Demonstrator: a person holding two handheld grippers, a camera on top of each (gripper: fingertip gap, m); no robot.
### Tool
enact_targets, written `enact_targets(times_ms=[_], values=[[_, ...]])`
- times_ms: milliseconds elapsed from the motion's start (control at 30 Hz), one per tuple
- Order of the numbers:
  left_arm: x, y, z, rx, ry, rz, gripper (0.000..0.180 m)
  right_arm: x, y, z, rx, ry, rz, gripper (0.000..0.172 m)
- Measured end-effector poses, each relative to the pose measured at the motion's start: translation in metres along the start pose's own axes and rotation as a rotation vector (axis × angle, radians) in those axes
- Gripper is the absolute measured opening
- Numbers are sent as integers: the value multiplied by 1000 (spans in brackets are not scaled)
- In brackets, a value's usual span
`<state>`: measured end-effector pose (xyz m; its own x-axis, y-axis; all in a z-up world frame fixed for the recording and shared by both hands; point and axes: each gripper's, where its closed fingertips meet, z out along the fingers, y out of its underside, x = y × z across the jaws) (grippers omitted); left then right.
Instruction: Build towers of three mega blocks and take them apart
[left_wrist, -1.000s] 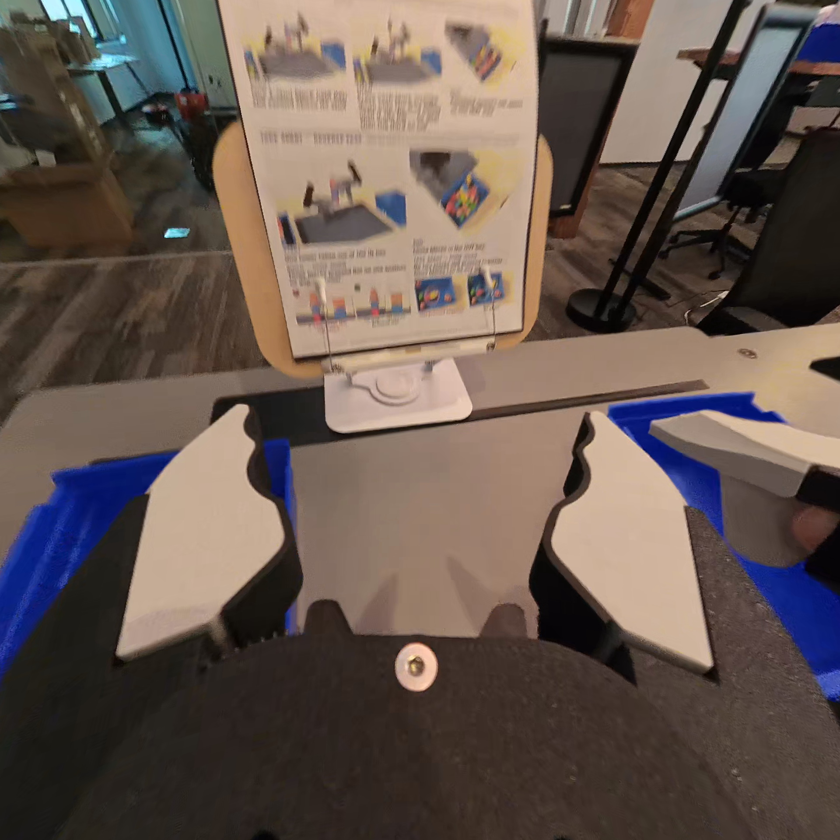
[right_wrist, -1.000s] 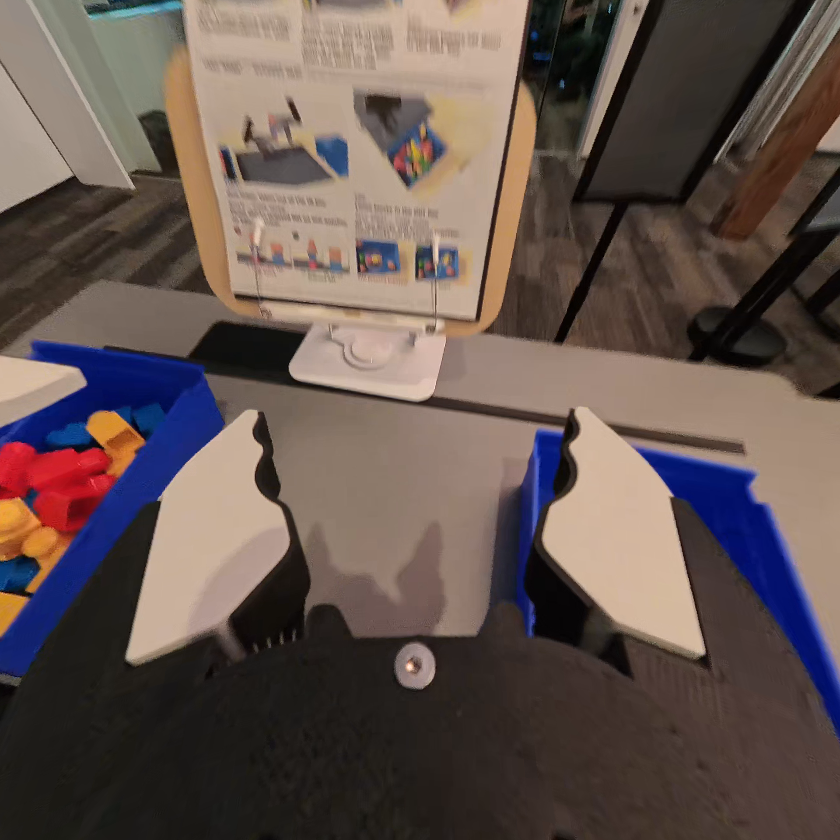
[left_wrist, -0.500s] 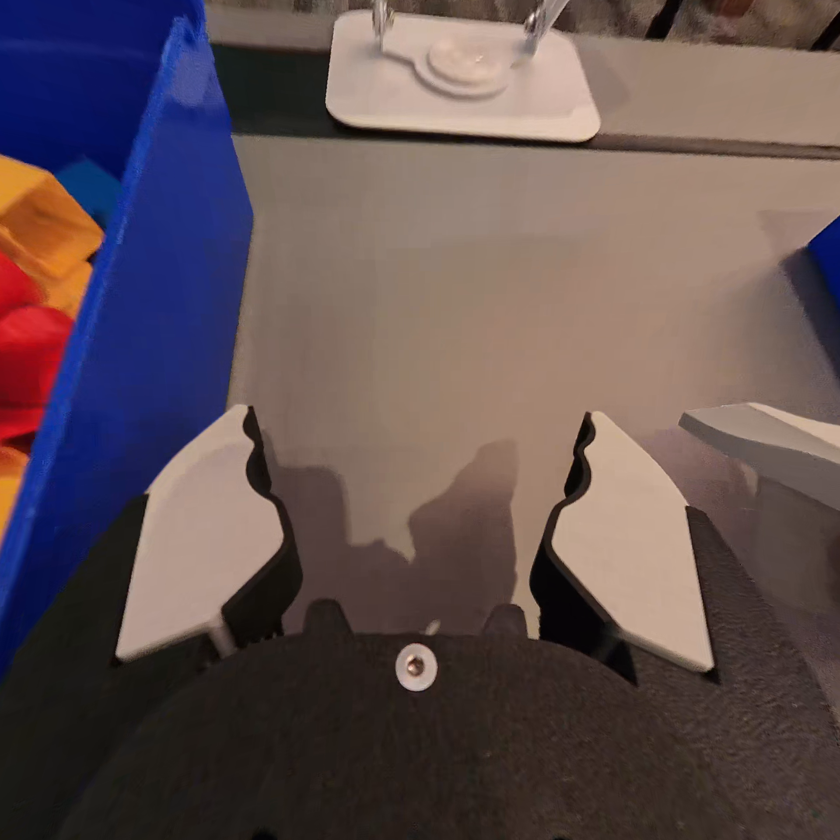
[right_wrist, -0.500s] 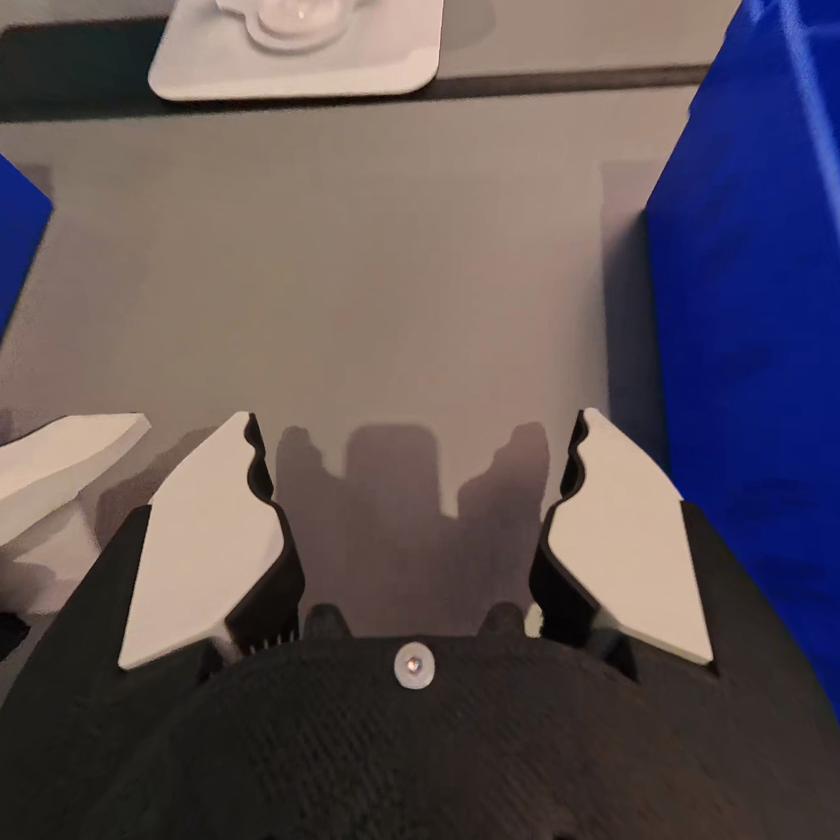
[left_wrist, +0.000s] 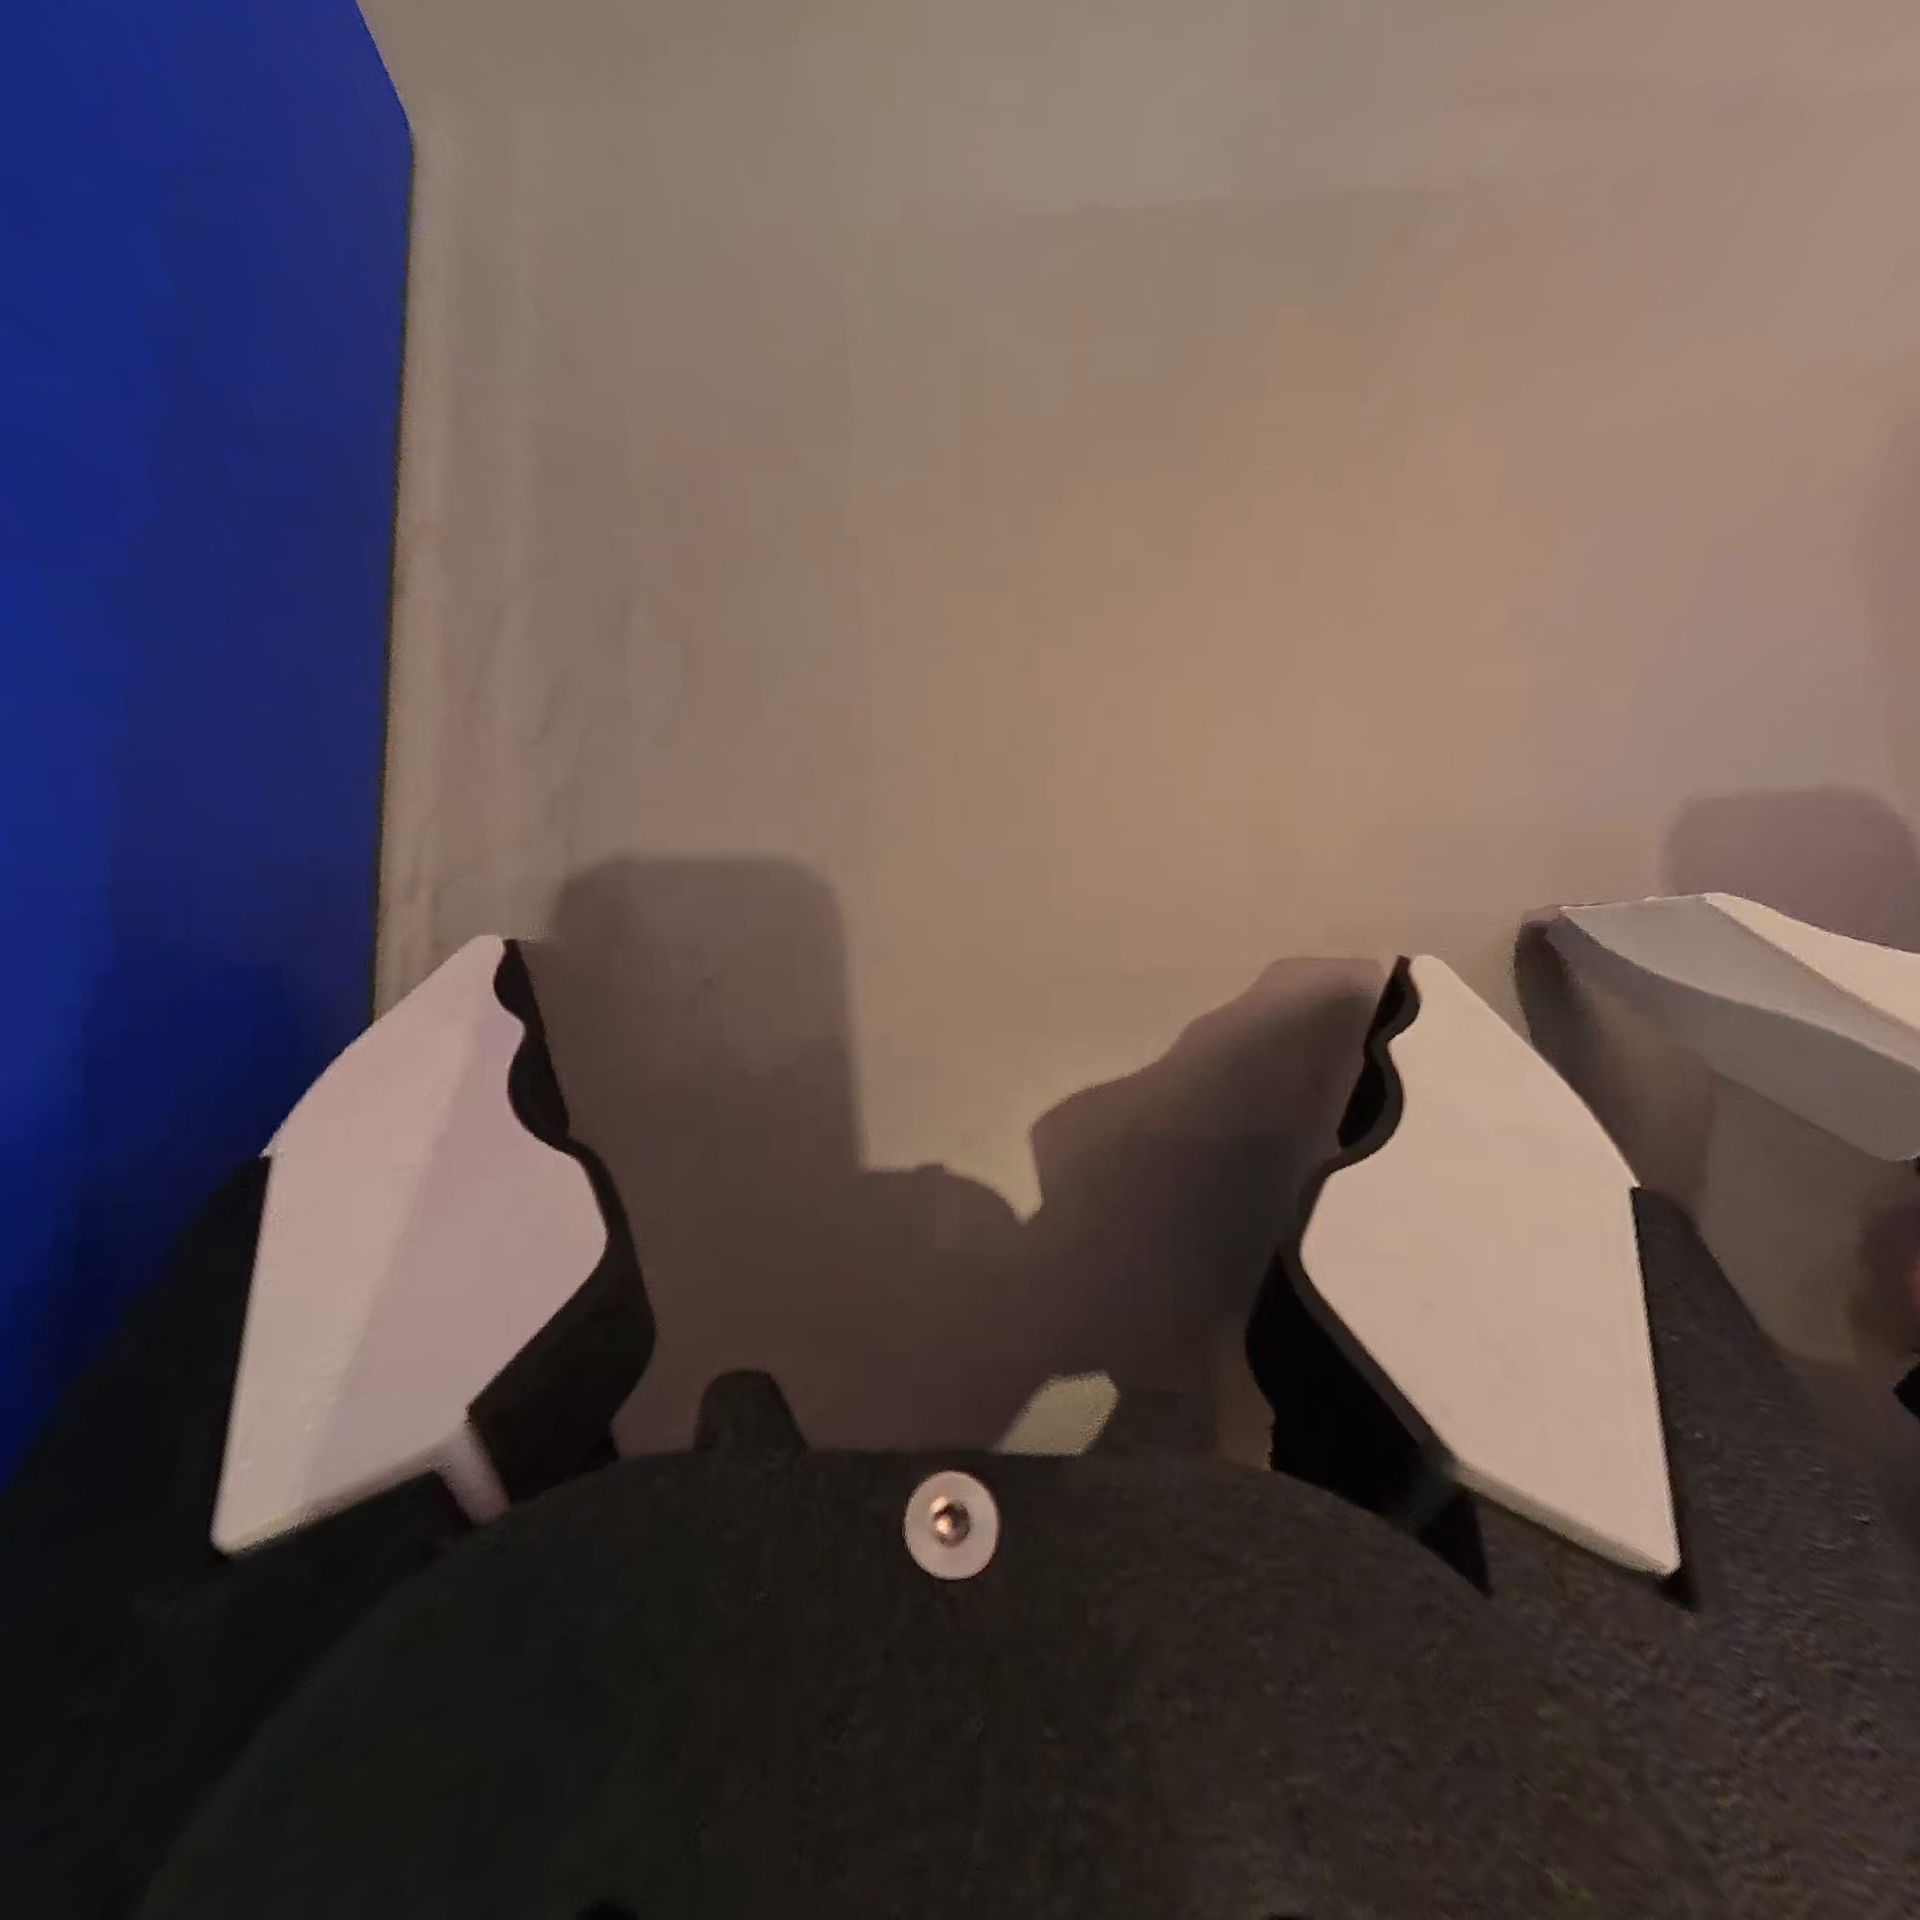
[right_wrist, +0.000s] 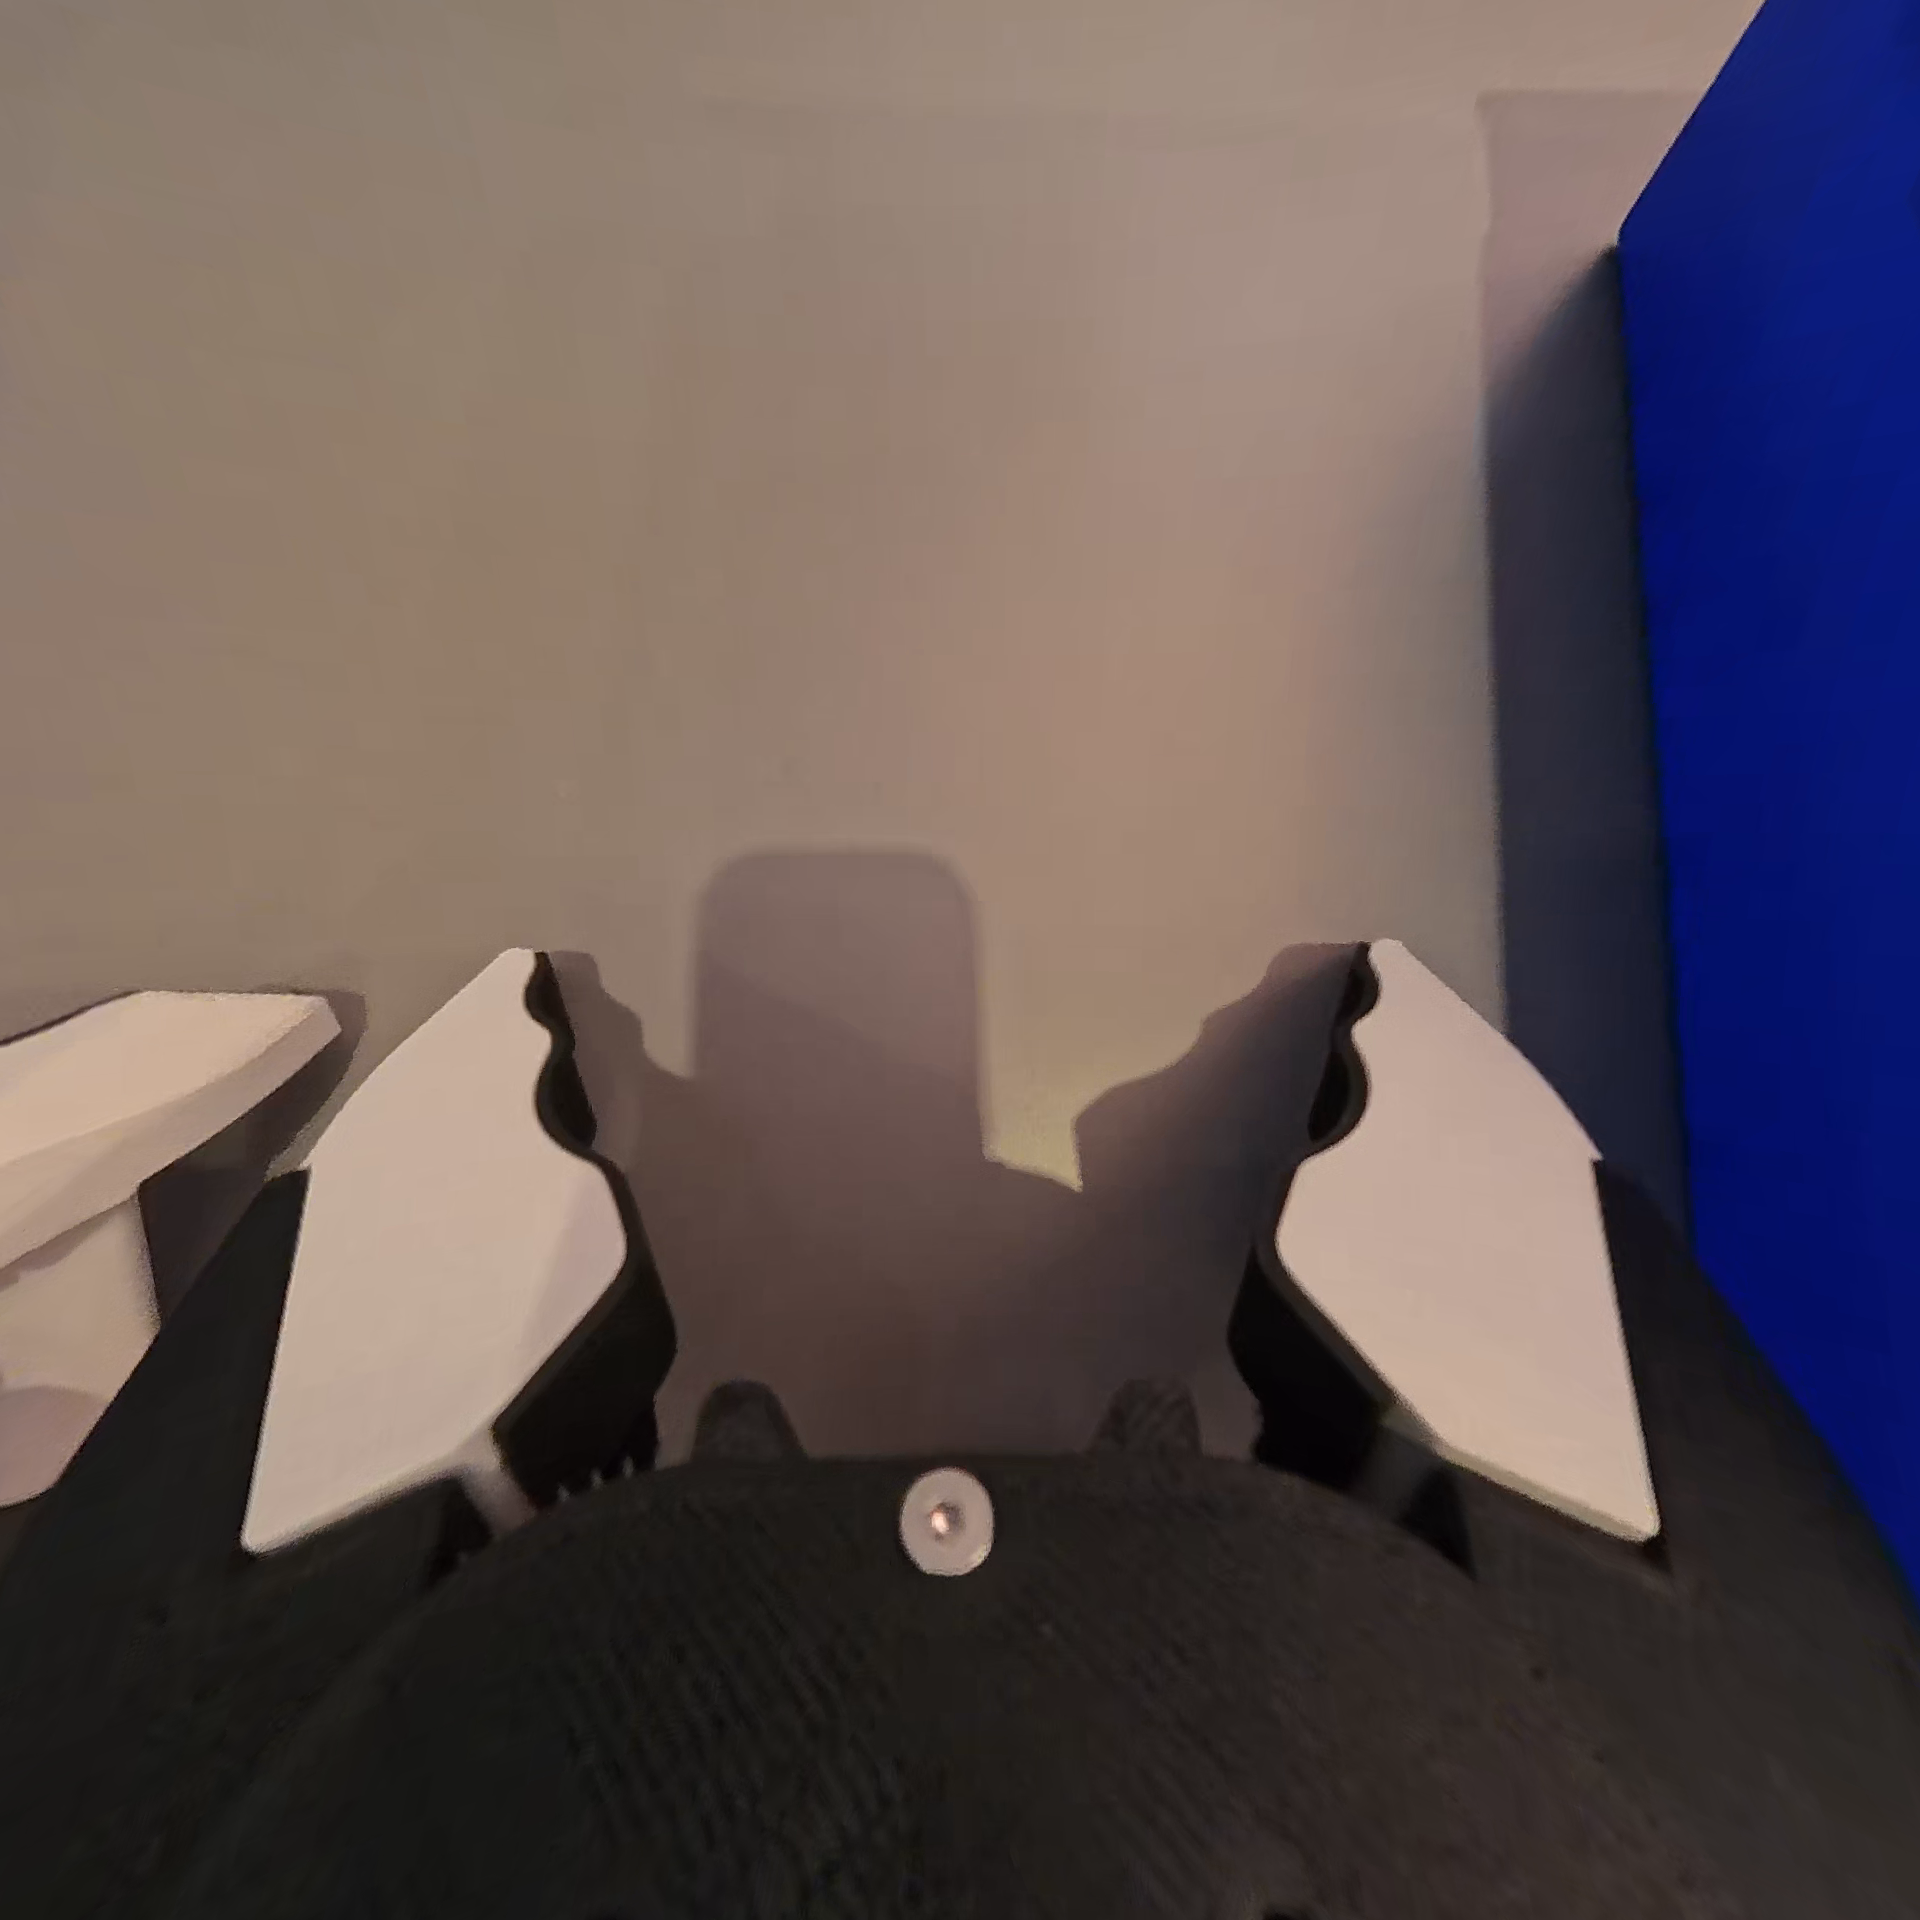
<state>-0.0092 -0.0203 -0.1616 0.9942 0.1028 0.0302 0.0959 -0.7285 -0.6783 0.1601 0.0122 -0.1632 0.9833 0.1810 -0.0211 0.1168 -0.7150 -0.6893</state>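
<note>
Both grippers point down at a bare grey mat (left_wrist: 1039, 520), close above it. The left gripper (left_wrist: 956, 956) stands wide open with nothing between its white fingers (left_wrist: 416, 1195); only its own shadow falls on the mat. A blue bin (left_wrist: 187, 520) rises just to its left (wall only; contents hidden). The right gripper (right_wrist: 951, 956) is likewise spread wide and holds nothing, with a second blue bin (right_wrist: 1787, 623) just beside it on the right. Each view shows one finger of the other gripper near its edge. No blocks show in either view.
</note>
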Motion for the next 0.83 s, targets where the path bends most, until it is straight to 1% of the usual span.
enact_targets(times_ms=[133, 833], values=[[-1, 2, 1, -8, -30, 23, 144, 1, 0, 0, 7, 7, 1, 136], [-1, 3, 1, -8, -28, 23, 144, 2, 2, -2, 9, 25, 19, 135]])
